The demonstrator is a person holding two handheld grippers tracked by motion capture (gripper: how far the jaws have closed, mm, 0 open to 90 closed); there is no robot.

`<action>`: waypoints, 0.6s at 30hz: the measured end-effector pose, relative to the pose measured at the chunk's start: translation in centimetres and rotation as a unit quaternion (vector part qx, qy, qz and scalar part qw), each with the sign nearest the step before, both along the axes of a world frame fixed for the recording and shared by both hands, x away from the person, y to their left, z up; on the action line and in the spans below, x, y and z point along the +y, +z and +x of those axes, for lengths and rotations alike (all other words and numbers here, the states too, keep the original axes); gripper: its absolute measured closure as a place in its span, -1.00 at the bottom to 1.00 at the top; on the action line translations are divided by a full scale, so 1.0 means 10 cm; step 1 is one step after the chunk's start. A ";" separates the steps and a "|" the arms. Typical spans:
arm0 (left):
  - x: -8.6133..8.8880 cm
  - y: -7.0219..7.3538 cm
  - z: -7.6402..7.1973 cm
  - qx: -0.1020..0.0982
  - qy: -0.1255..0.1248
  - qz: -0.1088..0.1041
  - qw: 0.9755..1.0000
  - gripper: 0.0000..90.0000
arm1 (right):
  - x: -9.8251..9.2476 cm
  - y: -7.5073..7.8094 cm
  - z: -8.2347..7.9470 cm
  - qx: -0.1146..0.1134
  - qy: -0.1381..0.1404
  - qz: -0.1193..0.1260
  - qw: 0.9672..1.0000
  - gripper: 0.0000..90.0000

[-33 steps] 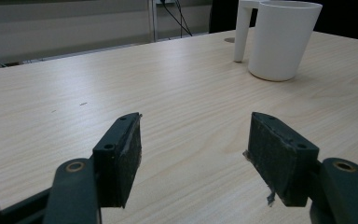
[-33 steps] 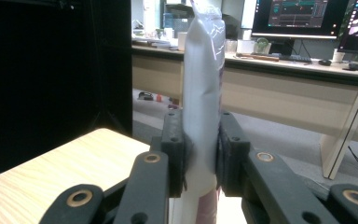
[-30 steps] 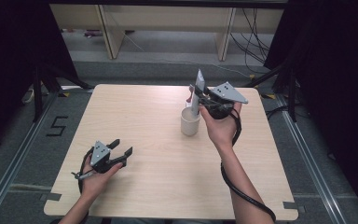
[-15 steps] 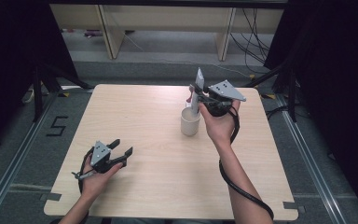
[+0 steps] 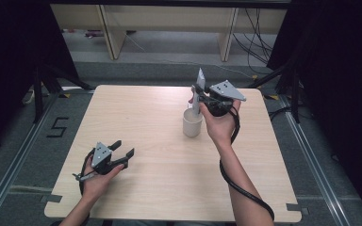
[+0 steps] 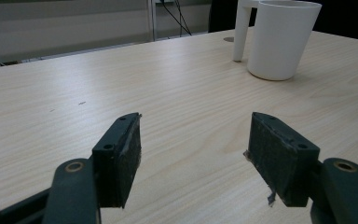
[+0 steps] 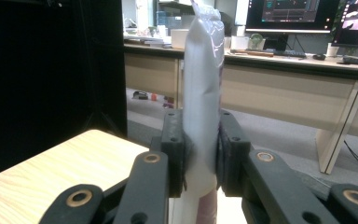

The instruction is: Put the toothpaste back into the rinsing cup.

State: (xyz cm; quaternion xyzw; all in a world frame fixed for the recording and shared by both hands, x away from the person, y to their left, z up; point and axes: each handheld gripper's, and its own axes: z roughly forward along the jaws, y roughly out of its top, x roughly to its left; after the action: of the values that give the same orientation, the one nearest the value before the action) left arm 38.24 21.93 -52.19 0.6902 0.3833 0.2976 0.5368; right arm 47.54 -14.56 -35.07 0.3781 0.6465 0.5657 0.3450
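Gripping a white tube between closed pads, right tongs held up over the far right part of the worktop. Tube clamped near its lower part, long axis upright, crimped end on top, lower end pointing down. White cup straight below and a touch nearer the person, mouth up, handle on its far side; tube's lower end just above the rim, whether inside it or not hard to tell from the high view. Coming move, by the look of it, a plain drop along that upright axis into the cup. Left tongs spread open and empty, resting low at the near left, well apart from the cup.
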 end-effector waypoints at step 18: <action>0.00 0.00 0.00 0.002 0.000 0.000 1.000 -0.24 | 0.03 -0.17 0.09 0.012 -0.007 -0.005 1.000 0.70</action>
State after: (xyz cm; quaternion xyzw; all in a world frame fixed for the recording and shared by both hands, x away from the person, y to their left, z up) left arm 38.23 21.91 -52.18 0.6906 0.3845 0.2962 0.5363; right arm 48.45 -14.22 -36.74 0.3877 0.6506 0.5553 0.3435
